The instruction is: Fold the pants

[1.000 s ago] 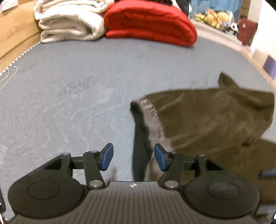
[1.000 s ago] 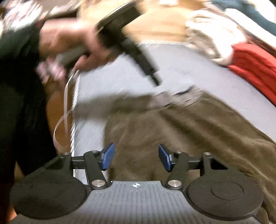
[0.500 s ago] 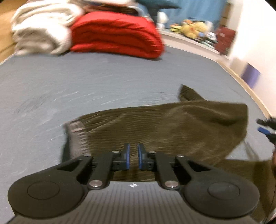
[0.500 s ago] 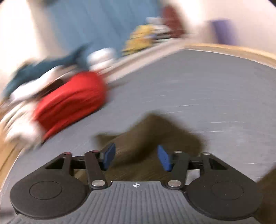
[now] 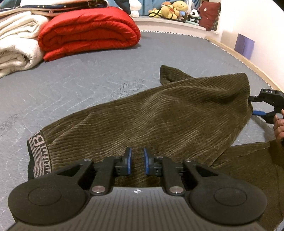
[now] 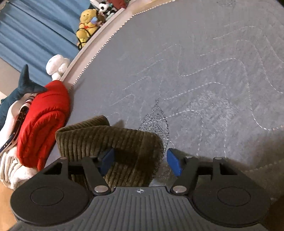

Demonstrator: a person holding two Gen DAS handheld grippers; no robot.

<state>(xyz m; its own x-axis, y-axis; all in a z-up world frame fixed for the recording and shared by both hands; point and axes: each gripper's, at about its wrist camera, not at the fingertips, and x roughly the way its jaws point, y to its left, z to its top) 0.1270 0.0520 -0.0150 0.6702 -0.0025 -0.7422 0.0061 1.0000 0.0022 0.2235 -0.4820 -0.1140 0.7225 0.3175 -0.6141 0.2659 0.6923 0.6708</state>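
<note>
Olive corduroy pants point(image 5: 168, 115) lie across the grey mattress point(image 5: 71, 88), with the striped waistband point(image 5: 38, 154) at the left. My left gripper point(image 5: 137, 160) hovers low over the cloth near the waist. Its jaws are opening with a narrow gap, and flat fabric shows through it. My right gripper point(image 6: 140, 161) straddles the turned-over leg end point(image 6: 110, 138). Its jaws are opening: the left pad is against the cloth and the right pad is clear of it. In the left wrist view the right gripper point(image 5: 254, 106) sits at the pants' far right edge, held by a hand point(image 5: 278, 126).
A folded red blanket point(image 5: 88, 32) and white blankets point(image 5: 16, 46) are stacked at the mattress's far side. Stuffed toys point(image 5: 174, 8) line a ledge beyond. The mattress edge point(image 5: 248, 58) runs along the right, near a wall with a purple box point(image 5: 245, 44).
My left gripper moved from beside the waistband to over the pants, and its wide jaws came nearly together. My right gripper swung and rolled from the waist to the leg end, which now lies folded over.
</note>
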